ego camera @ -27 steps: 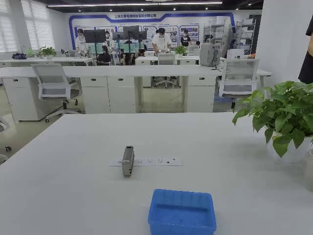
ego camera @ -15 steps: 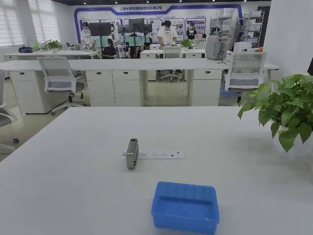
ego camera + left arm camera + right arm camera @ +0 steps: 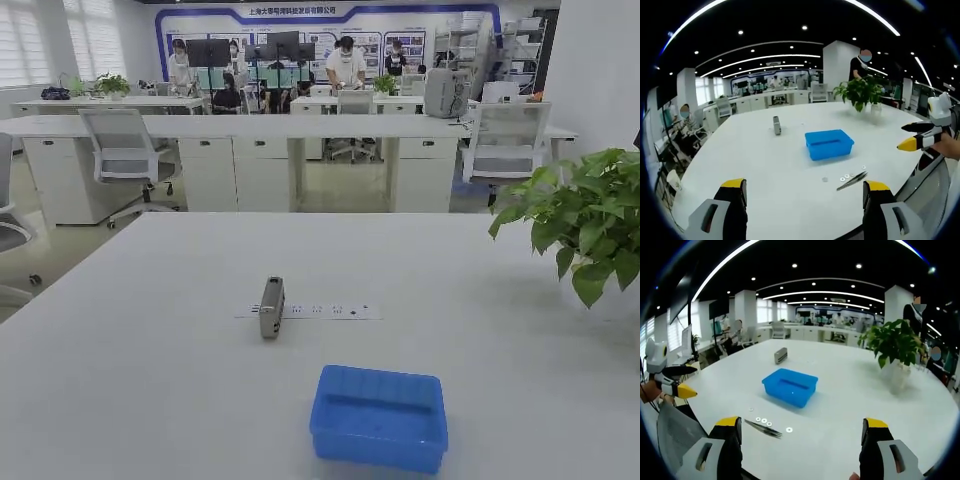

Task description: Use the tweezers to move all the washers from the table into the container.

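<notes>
Left gripper [image 3: 803, 184] and right gripper [image 3: 801, 422] gape empty over the table's [image 3: 765, 165] near edge, where washers [image 3: 844, 177] beside the tweezers [image 3: 852, 180] are specks too small to count.

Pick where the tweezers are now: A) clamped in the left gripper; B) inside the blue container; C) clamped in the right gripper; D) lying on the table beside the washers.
D: the tweezers lie flat on the table next to the washers, outside the blue container; the left gripper and right gripper are open.
</notes>
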Demonstrator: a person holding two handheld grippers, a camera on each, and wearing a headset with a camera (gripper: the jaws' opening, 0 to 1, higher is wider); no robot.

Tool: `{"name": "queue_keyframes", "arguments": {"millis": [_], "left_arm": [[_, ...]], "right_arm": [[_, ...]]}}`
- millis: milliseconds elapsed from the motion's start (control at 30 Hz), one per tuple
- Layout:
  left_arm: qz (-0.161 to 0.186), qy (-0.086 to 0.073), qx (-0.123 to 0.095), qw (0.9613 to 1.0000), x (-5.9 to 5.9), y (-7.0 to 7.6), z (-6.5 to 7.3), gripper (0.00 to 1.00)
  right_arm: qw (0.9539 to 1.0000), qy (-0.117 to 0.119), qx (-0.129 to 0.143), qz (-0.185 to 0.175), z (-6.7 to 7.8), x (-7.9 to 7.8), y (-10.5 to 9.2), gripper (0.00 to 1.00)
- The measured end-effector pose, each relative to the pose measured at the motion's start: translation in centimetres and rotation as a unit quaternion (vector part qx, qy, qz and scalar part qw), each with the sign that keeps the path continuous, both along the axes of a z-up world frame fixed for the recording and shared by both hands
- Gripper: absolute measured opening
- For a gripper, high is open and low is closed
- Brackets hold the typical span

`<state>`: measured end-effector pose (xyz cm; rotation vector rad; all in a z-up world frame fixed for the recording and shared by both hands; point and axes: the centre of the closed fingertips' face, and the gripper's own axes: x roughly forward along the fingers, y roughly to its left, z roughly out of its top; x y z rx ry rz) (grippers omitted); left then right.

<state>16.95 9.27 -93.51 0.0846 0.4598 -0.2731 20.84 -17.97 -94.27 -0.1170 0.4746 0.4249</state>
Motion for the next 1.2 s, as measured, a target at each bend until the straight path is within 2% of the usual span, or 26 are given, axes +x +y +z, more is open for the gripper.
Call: {"name": "queue_keyframes", "arguments": {"millis": [600, 967, 1067, 1200], "left_arm": [[-0.010, 0.004, 0.011, 0.9999, 0.0, 0.1, 0.0, 0.99], [-0.016, 0.008, 0.009, 0.9998, 0.4, -0.4, -0.1, 0.99], [-0.020, 0.010, 0.010, 0.9997, 0.5, -0.7, -0.4, 0.99], [-0.022, 0.023, 0.011, 0.9994, 0.7, -0.8, -1.3, 0.99]], "right_arm": [[0.9999, 0.004, -0.008, 0.009, -0.2, -0.1, 0.4, 0.99], [0.9998, 0.007, -0.010, 0.013, -0.3, 0.3, 0.7, 0.99], [0.9998, 0.010, -0.010, 0.014, -0.5, 0.4, 0.8, 0.99], [0.9996, 0.014, -0.016, 0.018, -0.9, 0.5, 1.0, 0.99]]}}
